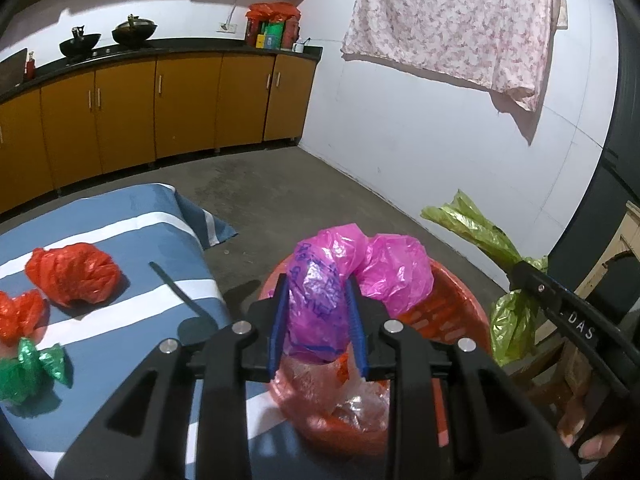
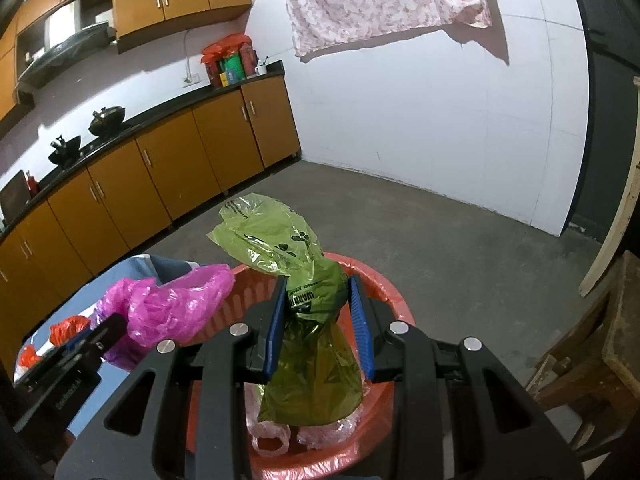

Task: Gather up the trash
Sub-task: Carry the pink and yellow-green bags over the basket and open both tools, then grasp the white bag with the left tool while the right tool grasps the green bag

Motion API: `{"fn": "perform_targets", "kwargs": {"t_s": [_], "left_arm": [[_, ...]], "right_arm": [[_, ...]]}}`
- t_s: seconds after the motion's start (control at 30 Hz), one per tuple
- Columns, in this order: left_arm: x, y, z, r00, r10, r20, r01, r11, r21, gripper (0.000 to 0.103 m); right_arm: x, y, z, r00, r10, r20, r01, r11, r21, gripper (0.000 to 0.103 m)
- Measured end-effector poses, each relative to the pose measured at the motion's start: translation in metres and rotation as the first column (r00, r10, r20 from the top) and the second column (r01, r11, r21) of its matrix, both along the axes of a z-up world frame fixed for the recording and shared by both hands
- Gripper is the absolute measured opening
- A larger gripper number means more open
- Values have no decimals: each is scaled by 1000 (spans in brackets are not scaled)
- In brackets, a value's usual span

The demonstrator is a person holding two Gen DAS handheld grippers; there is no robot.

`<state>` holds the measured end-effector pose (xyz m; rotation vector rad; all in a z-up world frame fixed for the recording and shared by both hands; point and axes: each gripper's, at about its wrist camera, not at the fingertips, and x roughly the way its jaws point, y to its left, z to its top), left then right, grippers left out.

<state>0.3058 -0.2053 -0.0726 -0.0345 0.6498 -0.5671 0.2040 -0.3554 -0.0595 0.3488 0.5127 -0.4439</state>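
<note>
My left gripper (image 1: 316,312) is shut on a pink plastic bag (image 1: 348,276) and holds it over the red basket (image 1: 452,312). My right gripper (image 2: 318,320) is shut on a green plastic bag (image 2: 304,288) above the same red basket (image 2: 384,296). The green bag also shows at the right of the left wrist view (image 1: 480,232), and the pink bag at the left of the right wrist view (image 2: 176,308). Clear plastic lies in the basket (image 2: 272,436). On the blue striped cloth (image 1: 132,216) lie two red bags (image 1: 74,274) and a dark green bag (image 1: 28,368).
The cloth-covered table stands left of the basket. Orange kitchen cabinets (image 1: 160,108) with woks on a dark counter run along the back. A floral sheet (image 1: 452,16) hangs on the white wall. A wooden stool (image 2: 592,360) stands at the right. Bare concrete floor lies beyond.
</note>
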Motion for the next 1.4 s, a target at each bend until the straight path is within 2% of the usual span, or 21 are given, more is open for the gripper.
{"fn": "perform_targets", "kwargs": {"t_s": [0.07, 0.13, 0.17, 0.2, 0.4, 0.73, 1.0, 1.13, 1.3, 1.4], "left_arm": [[1, -3, -2, 1000, -5, 5, 5, 1000, 3, 34], [2, -2, -3, 1000, 1, 11, -1, 1000, 6, 44], [3, -1, -3, 1000, 8, 11, -8, 1000, 2, 50], [5, 2, -4, 1000, 15, 8, -15, 1000, -2, 52], [9, 22, -10, 999, 51, -19, -52, 999, -7, 57], [-1, 67, -5, 992, 129, -15, -129, 992, 7, 64], [-20, 130, 7, 975, 221, 11, -221, 975, 21, 65], [-32, 174, 13, 957, 286, 48, -288, 957, 34, 67], [-42, 242, 18, 900, 418, 119, -428, 900, 77, 74], [-34, 275, 12, 870, 481, 106, -491, 865, 105, 75]], "right_arm": [[2, 0, 0, 1000, 8, 4, -8, 1000, 2, 32], [0, 1, -2, 1000, 10, 13, -10, 1000, 8, 42], [-1, 0, -1, 1000, 10, 16, -10, 1000, 9, 51], [-1, -2, -1, 1000, 9, 19, -9, 1000, 8, 56], [-1, 3, -1, 1000, 10, 6, -10, 1000, -8, 60], [3, 21, 2, 999, 46, -19, -47, 999, -27, 60], [12, 64, 7, 988, 149, -26, -150, 988, -48, 60], [17, 91, 7, 977, 211, -35, -213, 975, -59, 60], [23, 120, 4, 962, 269, -48, -271, 960, -64, 60], [27, 137, 0, 952, 301, -57, -304, 951, -52, 60]]}}
